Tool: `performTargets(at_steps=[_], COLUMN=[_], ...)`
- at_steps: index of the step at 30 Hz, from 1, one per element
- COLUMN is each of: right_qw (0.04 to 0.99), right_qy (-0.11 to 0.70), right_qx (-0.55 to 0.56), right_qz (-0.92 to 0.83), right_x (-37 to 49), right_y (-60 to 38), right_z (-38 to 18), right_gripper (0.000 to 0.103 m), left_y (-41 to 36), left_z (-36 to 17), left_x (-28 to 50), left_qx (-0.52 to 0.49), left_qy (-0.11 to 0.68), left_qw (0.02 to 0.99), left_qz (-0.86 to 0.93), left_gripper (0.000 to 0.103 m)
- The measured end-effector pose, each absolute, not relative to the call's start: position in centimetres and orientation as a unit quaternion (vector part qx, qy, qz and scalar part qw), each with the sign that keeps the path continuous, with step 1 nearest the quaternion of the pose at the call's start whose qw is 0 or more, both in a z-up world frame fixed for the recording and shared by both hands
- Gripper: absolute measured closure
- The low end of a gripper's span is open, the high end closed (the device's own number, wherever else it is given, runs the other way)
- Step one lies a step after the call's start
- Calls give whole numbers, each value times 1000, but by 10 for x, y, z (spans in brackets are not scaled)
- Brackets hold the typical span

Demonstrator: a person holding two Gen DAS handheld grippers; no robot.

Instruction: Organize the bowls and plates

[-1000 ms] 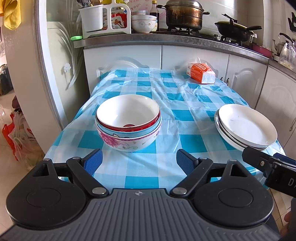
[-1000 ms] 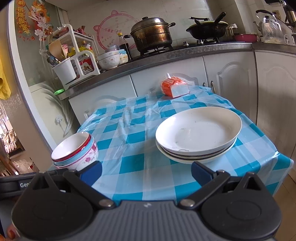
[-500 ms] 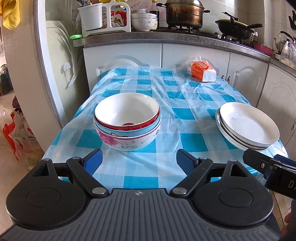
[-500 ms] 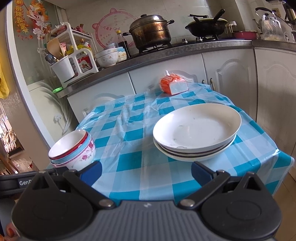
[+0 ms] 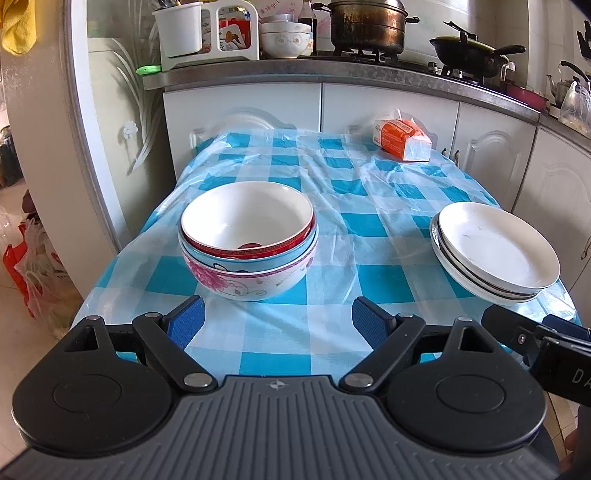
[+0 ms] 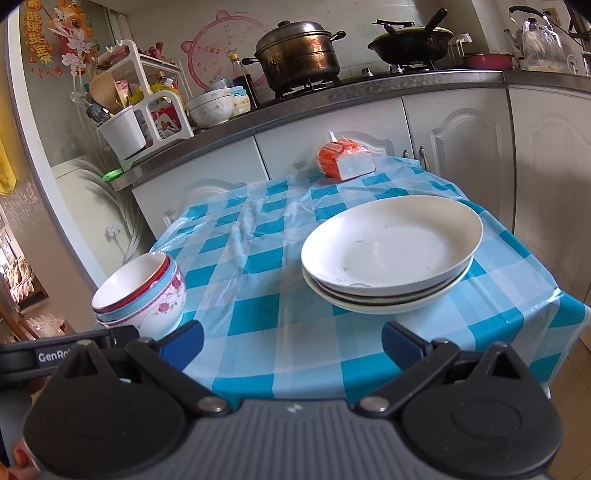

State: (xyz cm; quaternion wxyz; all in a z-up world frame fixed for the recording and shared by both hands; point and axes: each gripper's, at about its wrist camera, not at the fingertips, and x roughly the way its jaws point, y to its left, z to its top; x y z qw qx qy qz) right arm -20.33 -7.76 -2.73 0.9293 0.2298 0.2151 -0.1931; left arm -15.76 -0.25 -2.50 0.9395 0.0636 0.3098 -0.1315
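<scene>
A stack of three bowls [image 5: 248,240] sits on the left of the blue checked table [image 5: 369,229]: a red-rimmed white one on top, a blue one, a pink-flowered one below. A stack of white plates [image 5: 495,251] rests at the right front corner. My left gripper [image 5: 277,321] is open just short of the bowls, holding nothing. My right gripper [image 6: 291,343] is open in front of the plates [image 6: 391,254], also holding nothing. The bowls [image 6: 140,291] show at the lower left of the right wrist view.
An orange tissue pack [image 5: 402,138] lies at the table's far end. Behind it run white cabinets and a counter with a pot [image 5: 365,26], a wok [image 5: 469,55], bowls and a utensil rack [image 5: 207,33]. Bags [image 5: 37,273] sit on the floor at left.
Both grippers have pulled back and risen slightly from the table, so bowls and plates sit a little farther off. Nothing on the table has moved.
</scene>
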Motion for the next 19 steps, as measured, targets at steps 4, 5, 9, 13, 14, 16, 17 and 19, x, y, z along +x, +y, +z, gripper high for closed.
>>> performTargets(at_steps=[4, 5, 9, 13, 14, 16, 17, 19], right_qw=[928, 928, 928, 926, 925, 924, 924, 923], right_qy=[217, 217, 220, 225, 226, 229, 230, 232], right_qx=[233, 234, 235, 239, 240, 241, 242, 243], right_qz=[-192, -192, -189, -187, -187, -188, -188, -188], right_x=[-203, -203, -201, -199, -198, -196, -196, -194], right_y=[-80, -80, -81, -83, -83, -85, -86, -88], right_z=[-29, -30, -31, -34, -35, -37, -37, -38], right_gripper=[1, 1, 1, 1, 1, 1, 1, 1], left_y=[-4, -4, -4, -4, -4, -4, -4, -3], left_z=[-26, -26, -29, -31, -31, -31, -32, -32], left_x=[-155, -154, -151, -148, -147, -144, -143, -139], left_qx=[64, 63, 59, 56, 54, 54, 56, 57], left_qy=[307, 308, 312, 313, 314, 314, 315, 319], left_qw=[940, 940, 937, 936, 936, 936, 936, 935], left_qz=[-133, -135, -142, -149, -152, -149, -147, -143], left_gripper=[0, 0, 0, 0, 0, 0, 0, 0])
